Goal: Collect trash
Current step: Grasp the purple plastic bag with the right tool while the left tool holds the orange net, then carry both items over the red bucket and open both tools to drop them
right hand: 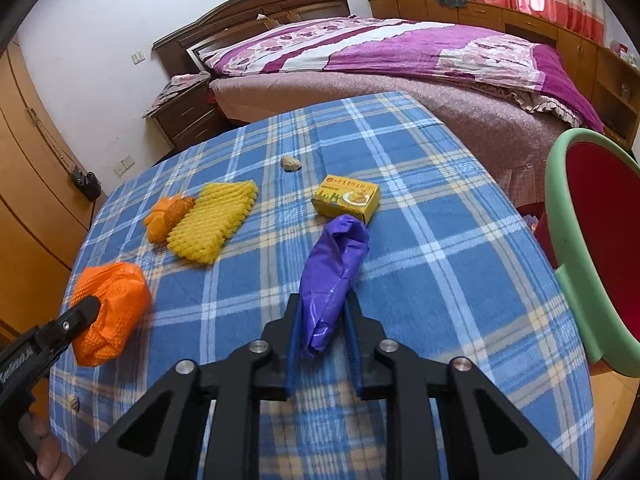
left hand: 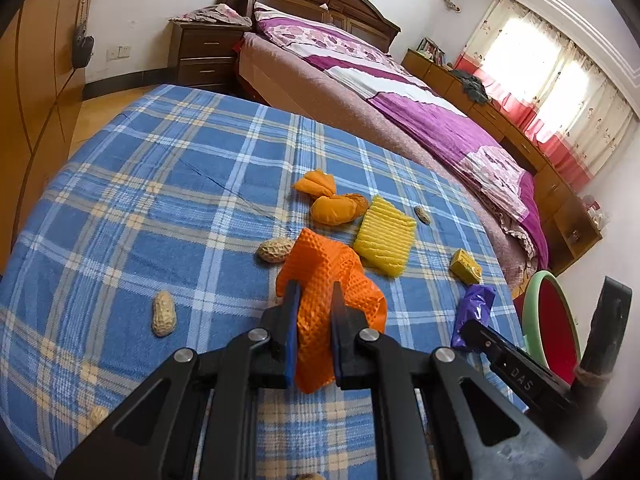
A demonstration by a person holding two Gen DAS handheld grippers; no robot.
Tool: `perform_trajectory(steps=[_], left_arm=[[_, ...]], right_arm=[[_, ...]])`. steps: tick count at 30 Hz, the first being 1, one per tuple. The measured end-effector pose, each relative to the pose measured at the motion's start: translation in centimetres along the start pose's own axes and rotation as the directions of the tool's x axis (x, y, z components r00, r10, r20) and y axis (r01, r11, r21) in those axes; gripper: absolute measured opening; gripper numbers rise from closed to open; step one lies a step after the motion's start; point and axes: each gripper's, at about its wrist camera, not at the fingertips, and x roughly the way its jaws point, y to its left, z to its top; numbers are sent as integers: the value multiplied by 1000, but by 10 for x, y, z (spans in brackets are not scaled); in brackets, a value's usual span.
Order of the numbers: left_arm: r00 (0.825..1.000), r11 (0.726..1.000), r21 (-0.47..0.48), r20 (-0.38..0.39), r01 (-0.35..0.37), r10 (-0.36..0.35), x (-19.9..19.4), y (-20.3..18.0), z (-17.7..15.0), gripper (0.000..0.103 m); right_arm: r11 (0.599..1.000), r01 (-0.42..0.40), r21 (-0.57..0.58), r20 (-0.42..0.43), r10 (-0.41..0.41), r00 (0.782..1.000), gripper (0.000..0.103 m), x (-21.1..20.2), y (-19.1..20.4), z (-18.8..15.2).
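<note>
Currently mid-pickup: left gripper [left hand: 314,300] clamped on orange foam net [left hand: 332,280], right gripper [right hand: 322,312] pinching purple wrapper [right hand: 334,272], both just above desk [left hand: 160,200]. Next, prob. carry both w/o slipping to green-rimmed bin [right hand: 576,240] at right & release.

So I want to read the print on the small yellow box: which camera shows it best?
The right wrist view: the yellow box lies near the middle of the table with its printed top facing the camera. In the left wrist view the same box sits far to the right, smaller and seen corner-on, so its print can't be made out.
</note>
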Motion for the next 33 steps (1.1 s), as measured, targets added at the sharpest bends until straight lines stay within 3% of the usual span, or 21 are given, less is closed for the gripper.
perform_trajectory(steps=[14, 33], left_arm=[[999, 998, 35, 17, 49, -50, -24, -24, -3, 13], [977, 975, 93, -85, 202, -194, -29, -88, -16, 12]], right_arm=[[998, -68, 14, 101, 66, 993, 19, -67, -14, -21], [990, -98, 104, 246, 70, 967, 19, -140, -68, -35]])
